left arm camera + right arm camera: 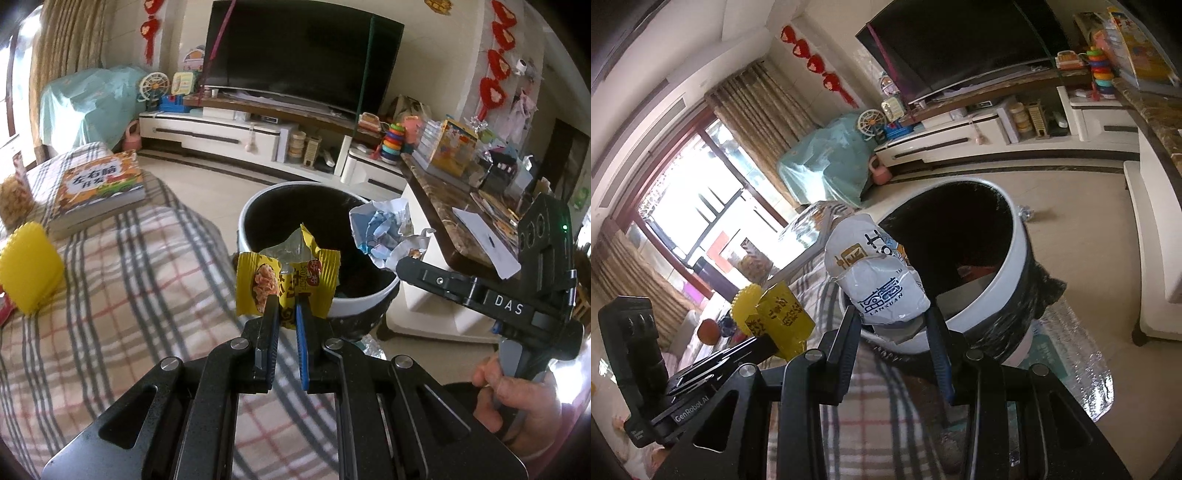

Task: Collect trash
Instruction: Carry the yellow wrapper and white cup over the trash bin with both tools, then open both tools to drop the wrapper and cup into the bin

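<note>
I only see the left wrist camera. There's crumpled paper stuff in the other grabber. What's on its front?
Observer: From the right wrist camera, the white wrapper has blue print reading LANXUAN, clamped in the right gripper.
Operator: Is anything in the bin?
Observer: Yes. That camera looks deeper into the trash bin and shows something reddish lying near the bottom.
Operator: What's on the back of my yellow packet?
Observer: The yellow snack wrapper shows black printed characters on that side, held by the left gripper.
</note>
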The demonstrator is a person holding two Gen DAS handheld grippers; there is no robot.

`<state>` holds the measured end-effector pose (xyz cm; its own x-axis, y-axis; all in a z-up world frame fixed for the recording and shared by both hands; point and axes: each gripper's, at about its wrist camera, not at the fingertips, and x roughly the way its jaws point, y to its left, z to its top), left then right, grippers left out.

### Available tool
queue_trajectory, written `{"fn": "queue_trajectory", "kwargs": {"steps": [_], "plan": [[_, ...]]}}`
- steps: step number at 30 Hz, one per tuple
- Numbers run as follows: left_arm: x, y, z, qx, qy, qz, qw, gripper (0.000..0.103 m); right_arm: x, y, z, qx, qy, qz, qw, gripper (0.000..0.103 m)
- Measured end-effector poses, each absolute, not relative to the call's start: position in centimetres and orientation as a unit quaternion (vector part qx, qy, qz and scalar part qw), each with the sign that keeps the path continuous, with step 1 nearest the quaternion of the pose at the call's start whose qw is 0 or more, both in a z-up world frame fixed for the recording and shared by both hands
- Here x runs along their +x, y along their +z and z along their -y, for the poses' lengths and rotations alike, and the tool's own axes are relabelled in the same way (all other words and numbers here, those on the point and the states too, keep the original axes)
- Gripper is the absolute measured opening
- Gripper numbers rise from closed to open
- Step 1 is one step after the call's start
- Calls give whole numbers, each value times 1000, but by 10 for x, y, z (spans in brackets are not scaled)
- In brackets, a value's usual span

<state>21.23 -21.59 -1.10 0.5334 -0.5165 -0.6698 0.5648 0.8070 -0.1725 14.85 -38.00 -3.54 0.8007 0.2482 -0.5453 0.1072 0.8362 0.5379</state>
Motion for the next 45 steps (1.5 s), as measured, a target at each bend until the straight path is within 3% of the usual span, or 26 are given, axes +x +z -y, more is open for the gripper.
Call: {"fn": "queue_trajectory", "kwargs": {"steps": [34, 36, 38, 40, 42, 45], "plan": [[268, -21, 280, 61, -310, -388, 866, 10, 200, -37, 413, 277, 12, -342, 898, 40], [271, -23, 281, 62, -307, -394, 864, 20, 201, -37, 414, 275, 9, -345, 898, 41], [271, -23, 280, 57, -301, -395, 866, 43, 202, -37, 416, 273, 4, -348, 897, 45], [270, -22, 276, 52, -296, -391, 870, 59, 201, -36, 417, 276, 1, -347, 897, 54], [268, -21, 272, 48, -294, -388, 872, 60, 199, -35, 418, 281, 0, -343, 896, 66], [264, -19, 262, 42, -290, -386, 875, 60, 194, -31, 418, 281, -4, -337, 899, 68]]}}
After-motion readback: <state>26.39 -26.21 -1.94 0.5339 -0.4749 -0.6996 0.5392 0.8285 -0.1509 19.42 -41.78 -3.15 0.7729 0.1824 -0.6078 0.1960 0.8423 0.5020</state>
